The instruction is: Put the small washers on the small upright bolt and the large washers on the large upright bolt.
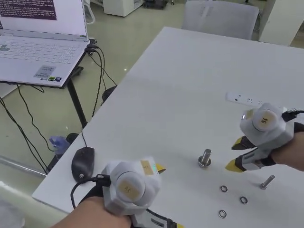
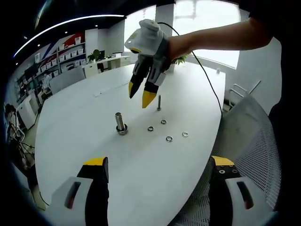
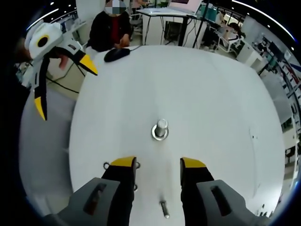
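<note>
Several washers (image 1: 223, 188) are lying near the large upright bolt (image 1: 204, 158), so with my right tongs (image 1: 233, 156) and left tongs (image 2: 158, 162) both gaping empty, I am aiming squarely at one rim.

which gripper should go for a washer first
Right. The right gripper hovers open close to the washers and the large bolt, while the left gripper is back by the table's near edge, farther from them.
</note>
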### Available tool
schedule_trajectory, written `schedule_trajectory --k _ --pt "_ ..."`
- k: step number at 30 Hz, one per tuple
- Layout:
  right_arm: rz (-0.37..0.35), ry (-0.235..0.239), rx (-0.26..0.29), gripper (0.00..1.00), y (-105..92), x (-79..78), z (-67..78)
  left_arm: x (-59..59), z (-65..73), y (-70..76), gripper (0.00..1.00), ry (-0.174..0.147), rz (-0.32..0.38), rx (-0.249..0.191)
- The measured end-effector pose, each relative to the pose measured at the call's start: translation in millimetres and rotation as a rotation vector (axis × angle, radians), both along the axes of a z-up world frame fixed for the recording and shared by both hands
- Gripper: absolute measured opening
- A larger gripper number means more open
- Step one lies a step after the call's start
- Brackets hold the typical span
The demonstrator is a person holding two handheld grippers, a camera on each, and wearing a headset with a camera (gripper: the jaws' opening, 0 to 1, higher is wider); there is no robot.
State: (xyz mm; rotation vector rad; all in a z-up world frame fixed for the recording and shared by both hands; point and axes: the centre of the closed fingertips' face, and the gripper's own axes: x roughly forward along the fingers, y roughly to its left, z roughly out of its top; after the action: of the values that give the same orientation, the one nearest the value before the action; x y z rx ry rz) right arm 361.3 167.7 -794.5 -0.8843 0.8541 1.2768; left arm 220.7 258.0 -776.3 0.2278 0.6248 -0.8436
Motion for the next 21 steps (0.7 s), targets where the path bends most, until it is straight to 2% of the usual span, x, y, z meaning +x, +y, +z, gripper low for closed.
schedule_trajectory --k 5,7,17,21 --pt "-0.025 0.002 0.006 0.38 -16.4 -4.9 -1.7 3.3 1.3 1.3 0.88 -0.006 0.005 0.001" --pt "-0.037 0.002 0.009 0.38 -23.4 -2.2 -3.5 4.9 1.3 2.0 0.88 -0.006 0.009 0.002" --pt "-0.081 0.002 0.040 0.37 -43.3 -14.3 -5.9 5.6 0.1 1.2 0.88 -0.002 0.004 0.009" --pt "-0.093 0.008 0.053 0.37 -49.7 -24.8 -8.9 5.8 -0.1 0.6 0.87 0.000 0.003 0.010"
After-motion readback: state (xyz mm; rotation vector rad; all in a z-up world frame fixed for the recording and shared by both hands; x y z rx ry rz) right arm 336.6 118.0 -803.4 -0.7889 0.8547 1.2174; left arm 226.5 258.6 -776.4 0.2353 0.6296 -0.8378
